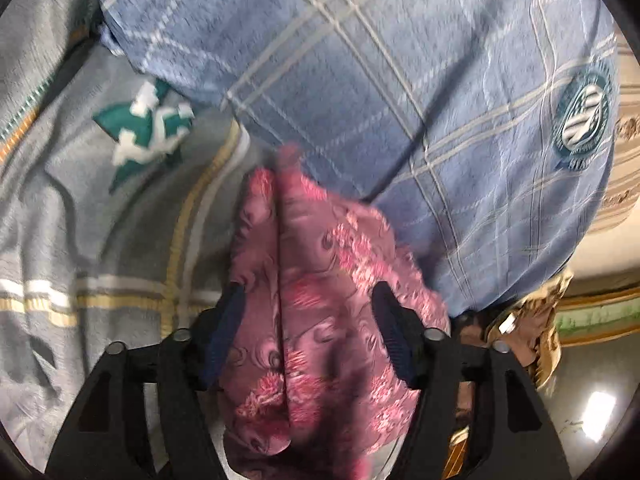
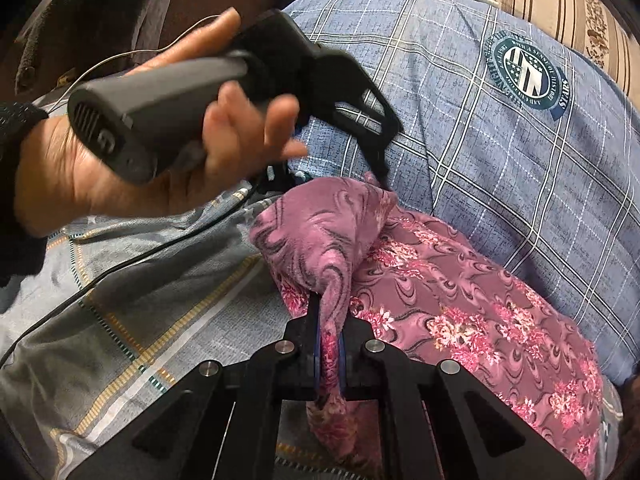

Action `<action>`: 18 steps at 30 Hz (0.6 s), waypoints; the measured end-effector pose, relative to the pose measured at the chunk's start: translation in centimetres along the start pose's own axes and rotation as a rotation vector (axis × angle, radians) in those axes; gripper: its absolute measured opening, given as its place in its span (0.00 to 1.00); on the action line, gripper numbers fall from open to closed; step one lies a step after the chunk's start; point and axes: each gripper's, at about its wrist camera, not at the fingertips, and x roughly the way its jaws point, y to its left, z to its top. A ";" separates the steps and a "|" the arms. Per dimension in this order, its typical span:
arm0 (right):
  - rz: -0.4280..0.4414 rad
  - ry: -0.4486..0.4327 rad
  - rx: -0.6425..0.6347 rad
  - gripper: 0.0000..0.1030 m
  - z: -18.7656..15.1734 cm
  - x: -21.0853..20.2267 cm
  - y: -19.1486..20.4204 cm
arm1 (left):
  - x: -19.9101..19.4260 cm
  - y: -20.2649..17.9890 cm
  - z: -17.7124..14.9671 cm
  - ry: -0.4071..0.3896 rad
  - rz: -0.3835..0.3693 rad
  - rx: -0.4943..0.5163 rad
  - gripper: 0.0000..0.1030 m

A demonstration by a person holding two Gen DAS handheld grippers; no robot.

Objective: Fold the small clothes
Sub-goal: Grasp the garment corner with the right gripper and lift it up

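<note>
Right tongs (image 2: 330, 354) are clamped on a bunched fold of the pink floral garment (image 2: 460, 304) to anchor it on the bed, while left tongs (image 1: 310, 320), jaws apart, straddle its far end ungripped.

Black gripper (image 2: 329, 344) frame with silver bolts, blue-lined jaws, a grey handle (image 2: 160, 96) and dark cuff (image 2: 16, 120).

A blue checked pillow (image 2: 500, 152) fills the upper right of the right wrist view, a round teal emblem (image 2: 526, 70) printed on it. A grey striped bedsheet (image 2: 132, 304) spreads across the lower left, with a thin black cable (image 2: 132, 260) trailing over it. A brown striped cushion (image 2: 560, 4) shows at the top right corner.
</note>
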 end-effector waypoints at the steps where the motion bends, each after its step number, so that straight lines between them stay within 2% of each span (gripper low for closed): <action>1: 0.005 -0.001 0.002 0.05 0.0 0.0 0.0 | 0.0 0.1 0.2 0.000 0.014 -0.001 0.66; 5: 0.023 0.000 0.018 0.05 -0.1 0.1 0.2 | 1.2 0.6 0.4 0.037 0.042 -0.004 0.66; 9: 0.026 0.002 0.015 0.05 0.0 0.2 0.4 | 4.0 0.4 -0.3 0.111 0.111 0.046 0.66; 13: 0.034 0.002 0.036 0.05 0.0 0.1 0.2 | 4.0 -1.4 -1.0 0.052 0.117 0.121 0.63; 14: 0.036 0.003 0.043 0.05 0.0 0.1 0.1 | 3.9 -1.7 -1.1 0.037 0.118 0.129 0.47; 15: 0.040 0.002 0.052 0.05 0.0 0.0 -0.1 | 3.9 -2.1 -1.1 0.029 0.124 0.142 0.22; 17: 0.044 -0.002 0.066 0.05 0.0 -0.2 -0.4 | 4.0 -2.8 -1.3 0.028 0.161 0.172 0.08; 18: 0.047 -0.006 0.077 0.05 0.0 -0.4 -0.7 | 3.9 -3.2 -1.5 0.017 0.169 0.184 0.07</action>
